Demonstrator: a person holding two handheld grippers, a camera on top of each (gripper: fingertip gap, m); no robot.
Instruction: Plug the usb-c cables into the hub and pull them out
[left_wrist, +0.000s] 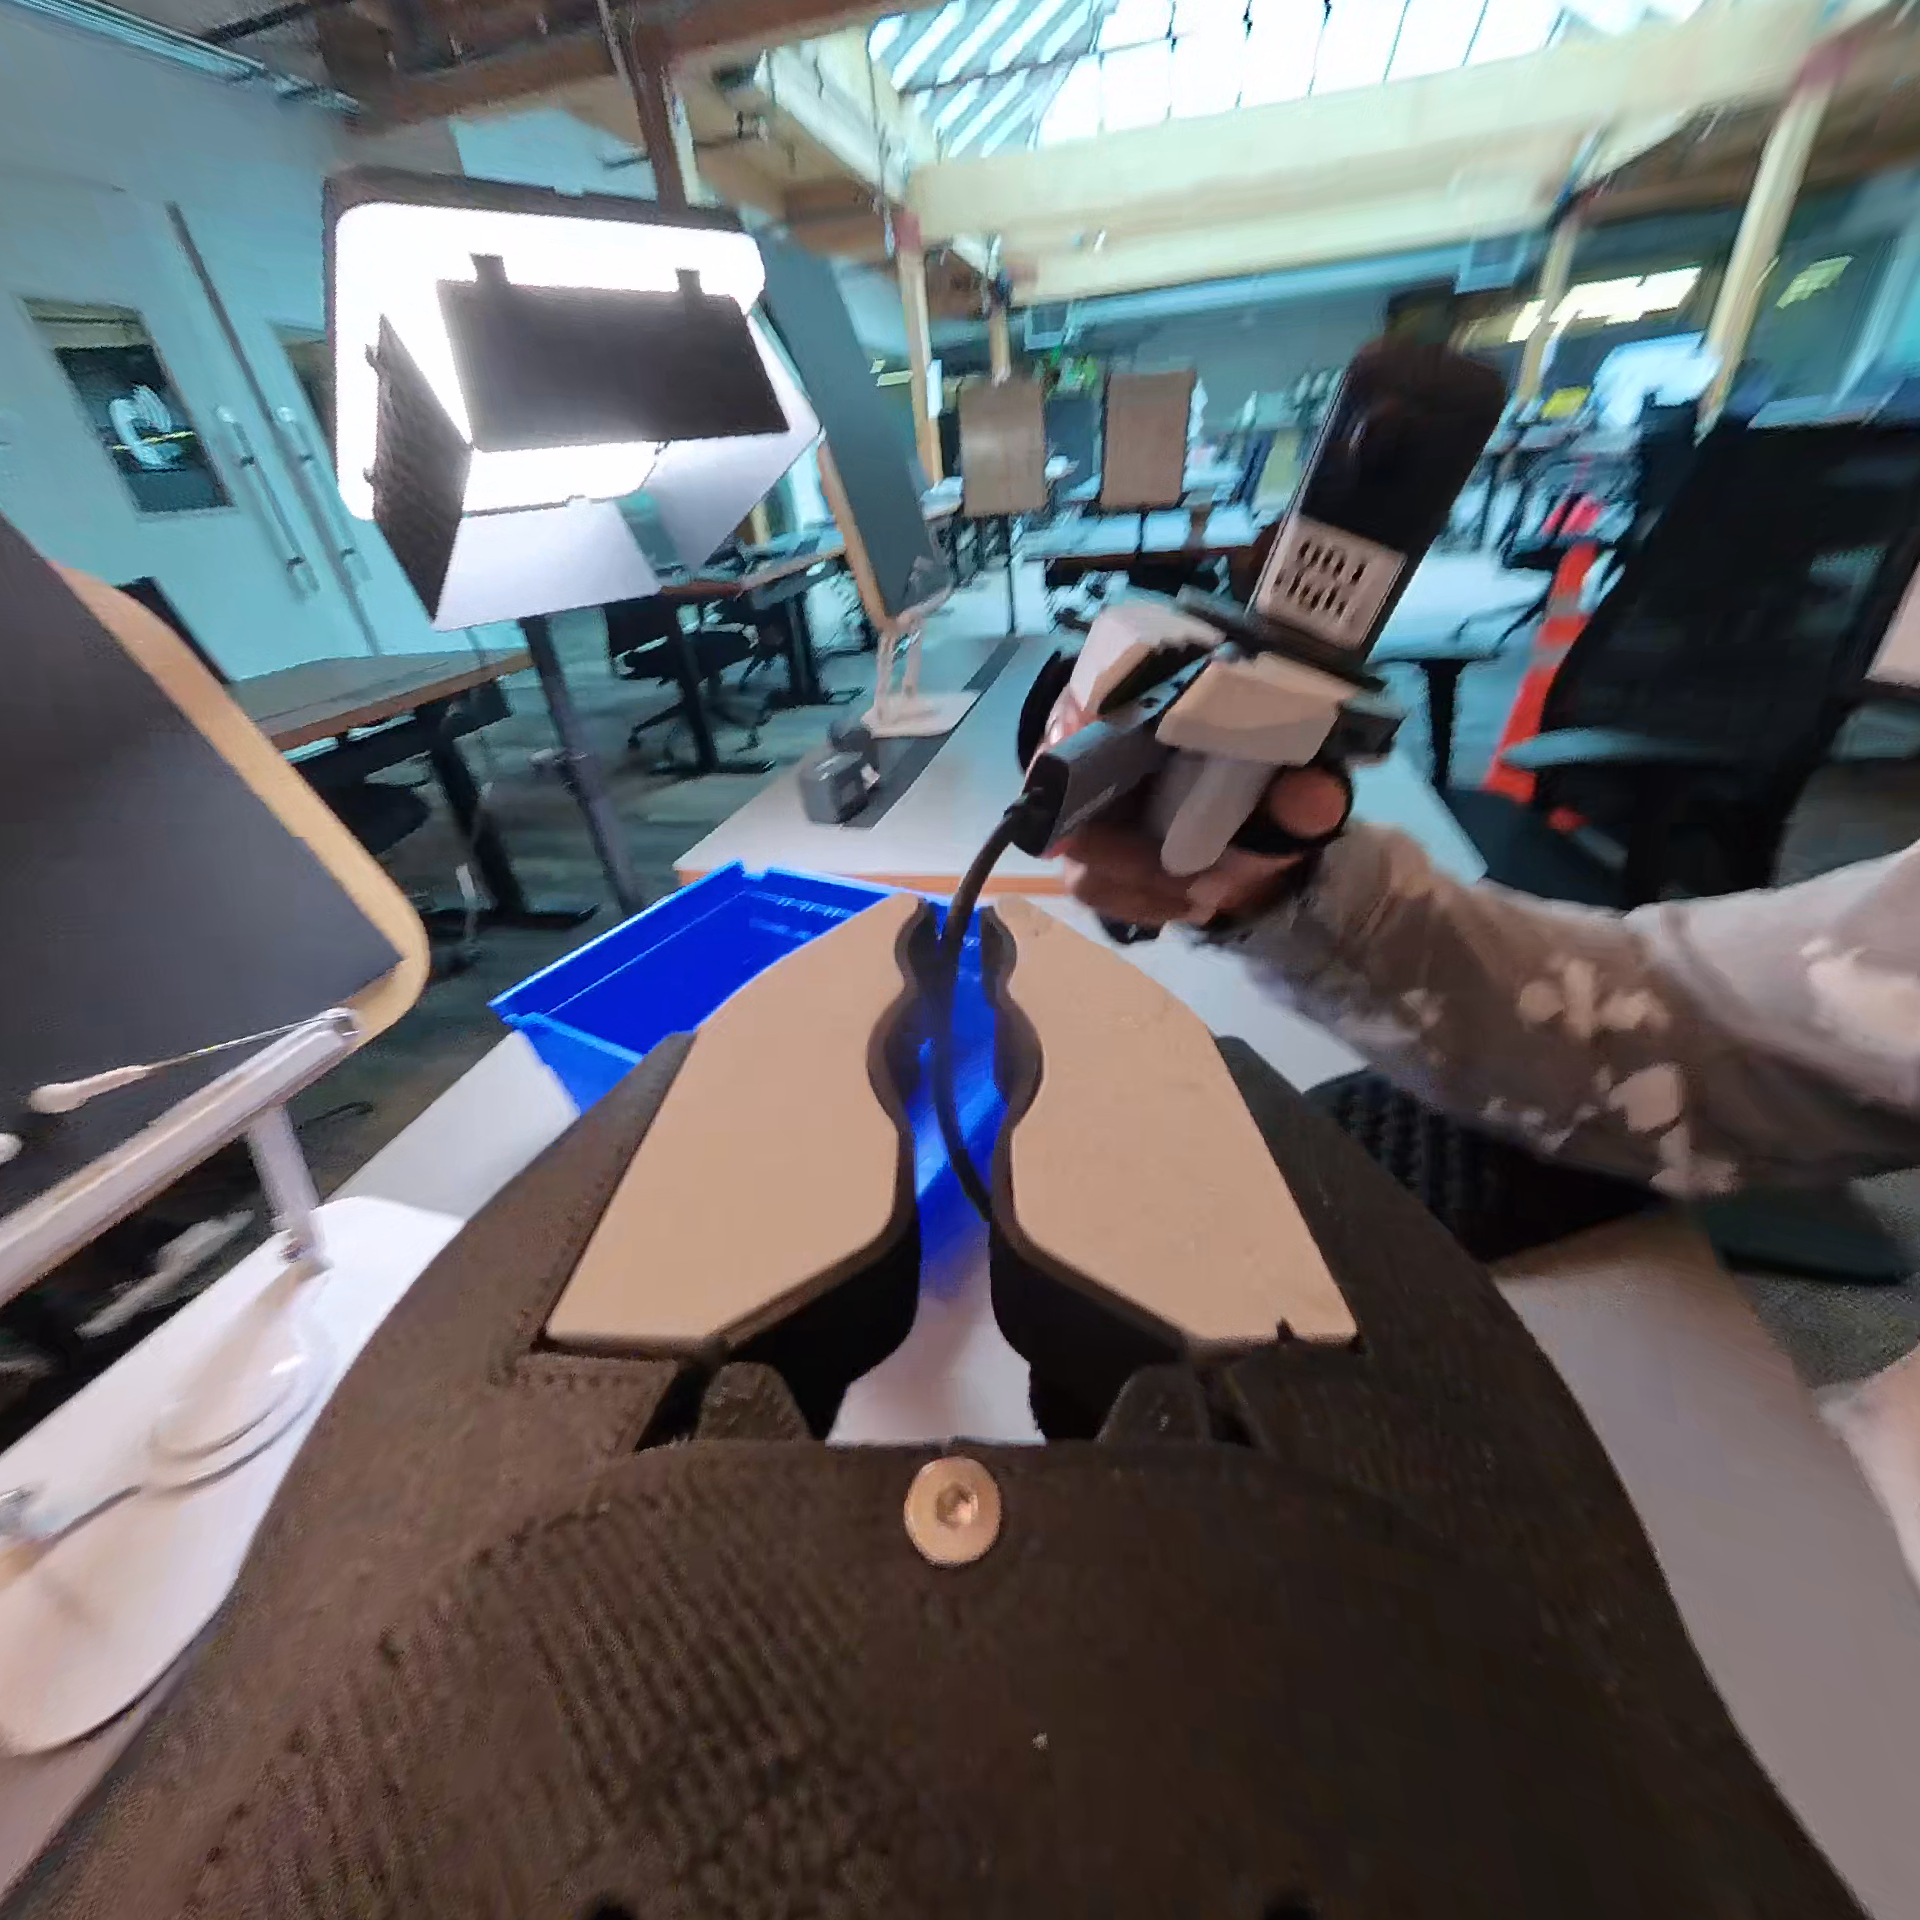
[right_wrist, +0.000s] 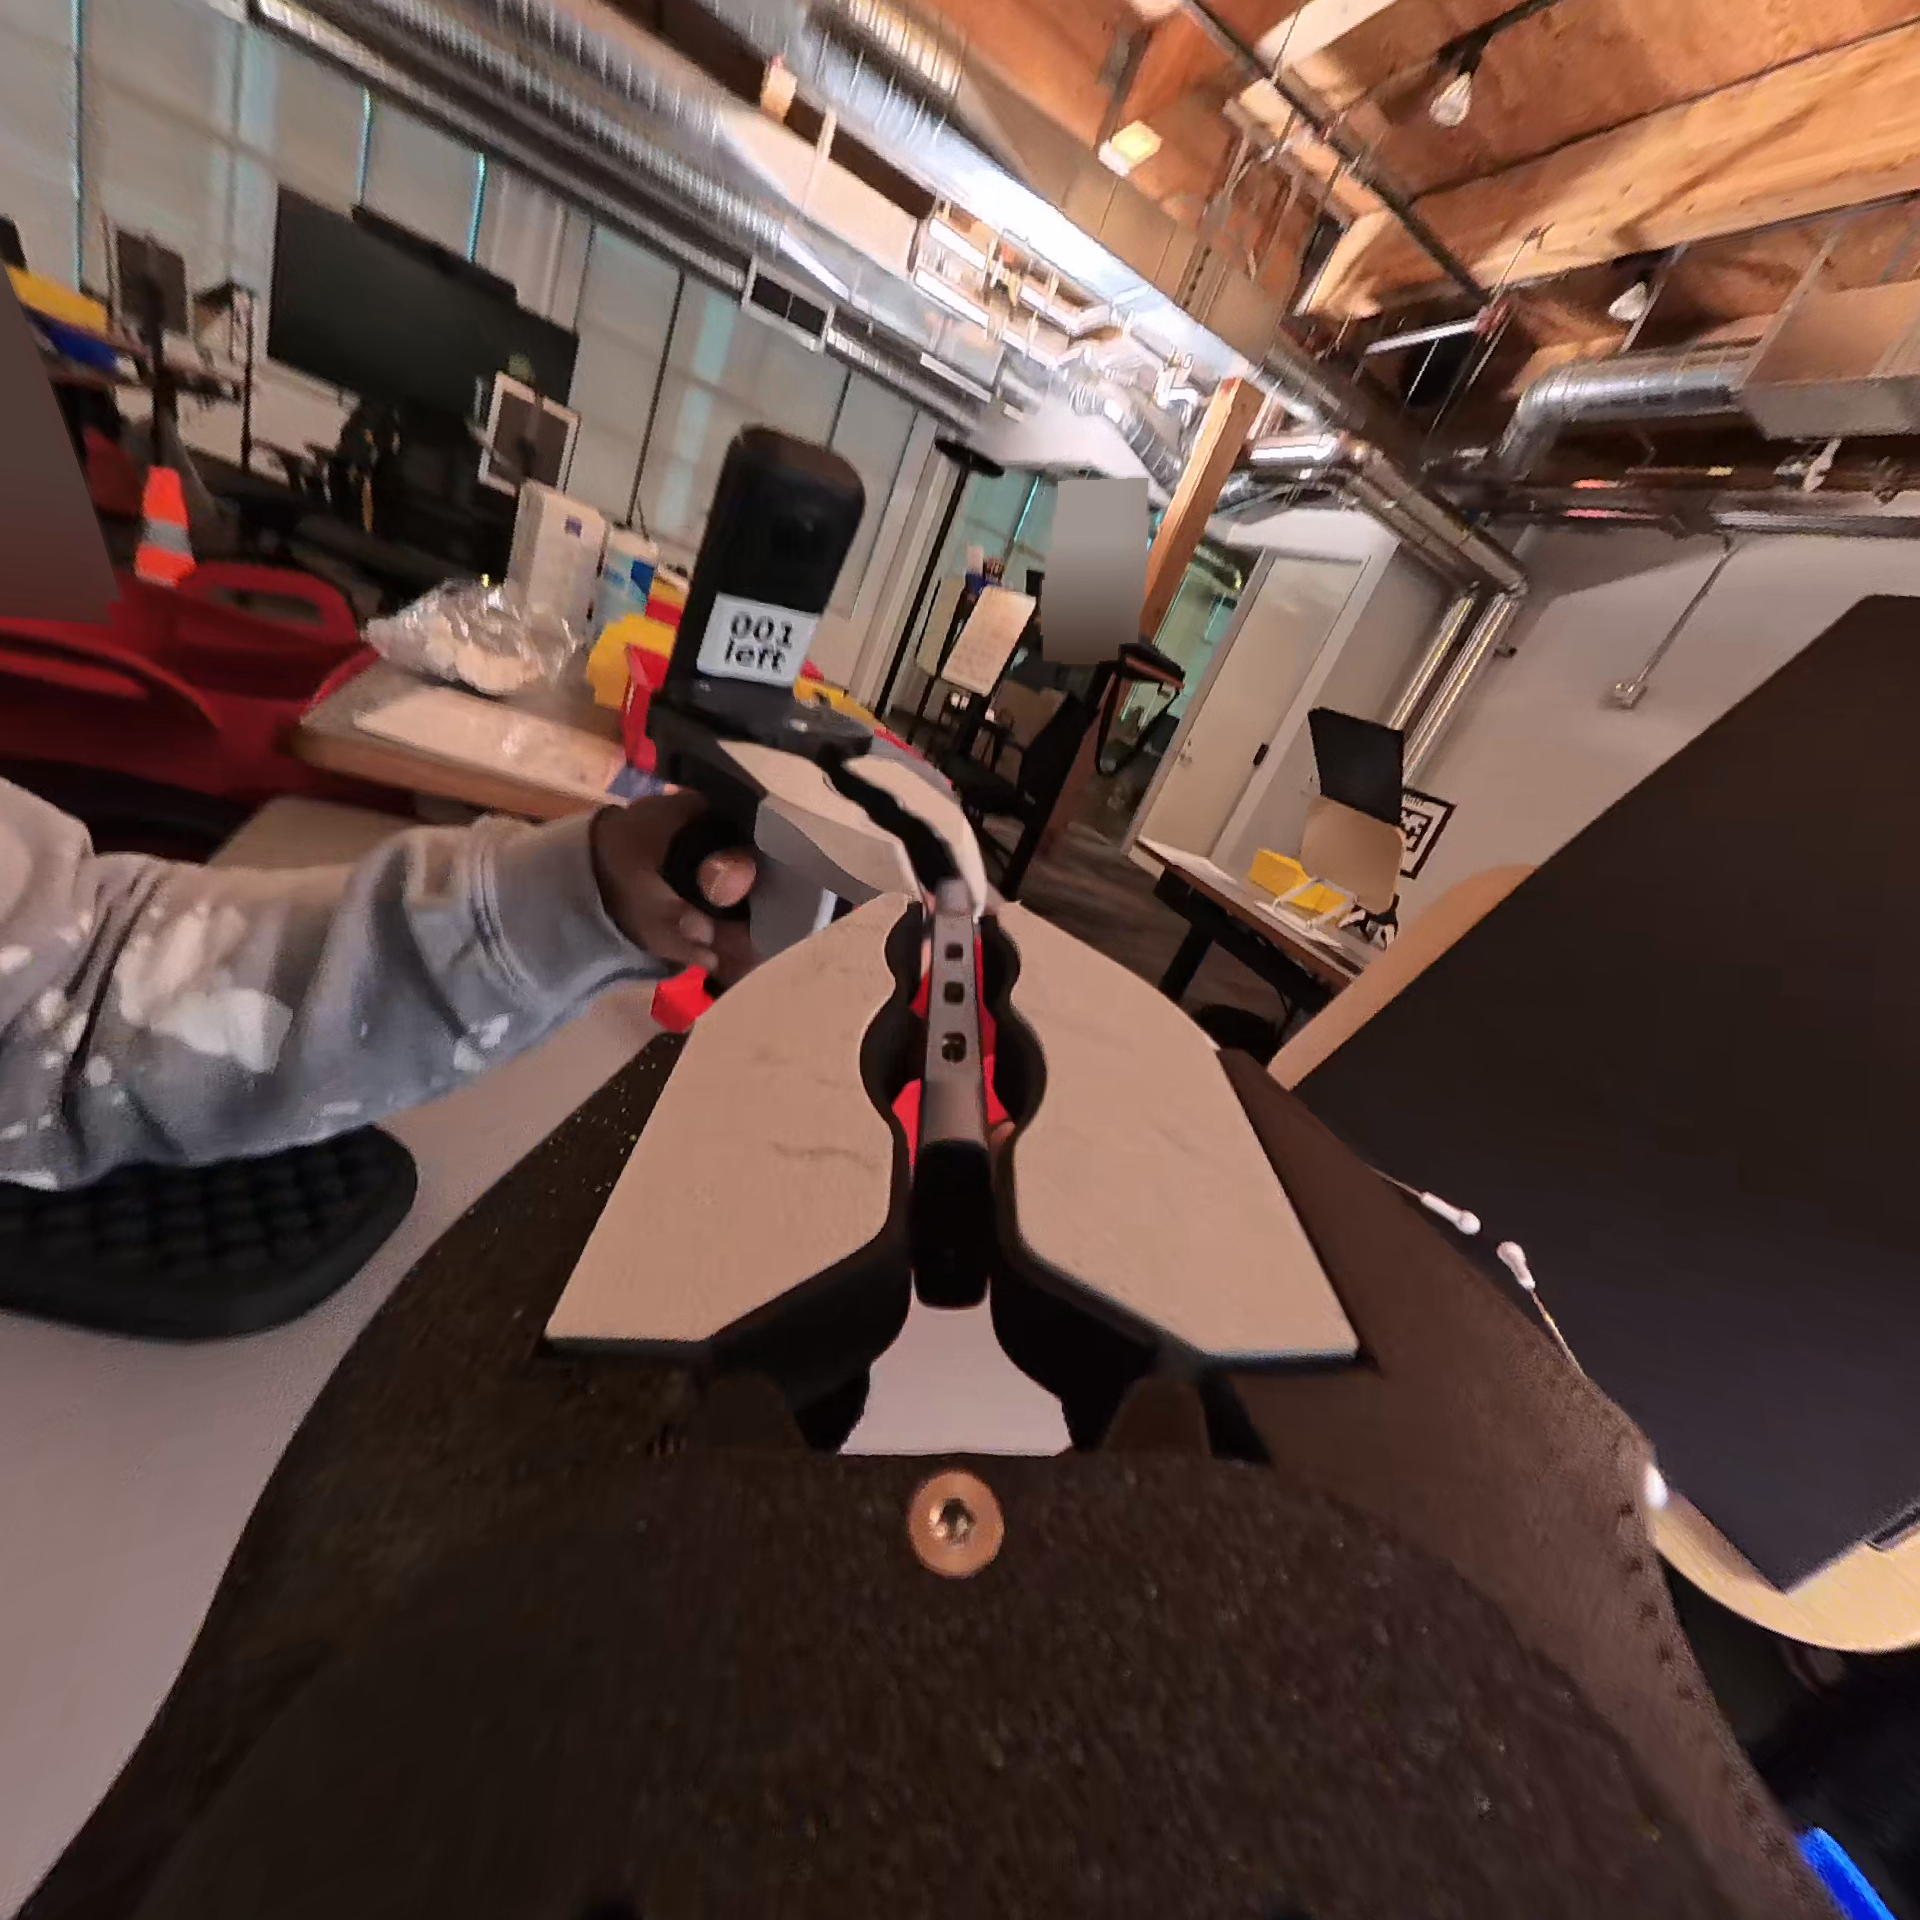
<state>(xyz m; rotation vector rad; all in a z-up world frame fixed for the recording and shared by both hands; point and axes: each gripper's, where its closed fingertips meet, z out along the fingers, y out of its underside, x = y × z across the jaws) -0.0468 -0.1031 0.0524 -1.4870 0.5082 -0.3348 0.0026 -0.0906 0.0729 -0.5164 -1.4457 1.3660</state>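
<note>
In the right wrist view my right gripper (right_wrist: 954, 914) is shut on a slim grey hub (right_wrist: 954, 1039) that lies along its fingers, with small ports on its upper edge and a black end near the camera. The hub (left_wrist: 1086, 764) and right gripper (left_wrist: 1122, 717) also show raised at upper right in the left wrist view. A black cable (left_wrist: 951, 997) runs from the hub's end down between the fingers of my left gripper (left_wrist: 956, 920), which is shut on it. The left gripper (right_wrist: 935, 862) sits just beyond the hub's far tip.
A blue bin (left_wrist: 665, 966) stands on the white table (left_wrist: 1662, 1455) below the left gripper. A black ridged mat (right_wrist: 187, 1226) lies under the person's sleeve (right_wrist: 260, 966). A red bin (right_wrist: 681, 1003) sits beyond. A black board (right_wrist: 1662, 1039) and a studio light (left_wrist: 551, 416) stand alongside. Tip to tip, the grippers are about 6 centimetres apart. Both grippers' tips are roughly 40 centimetres from the studio light (left_wrist: 551, 416).
</note>
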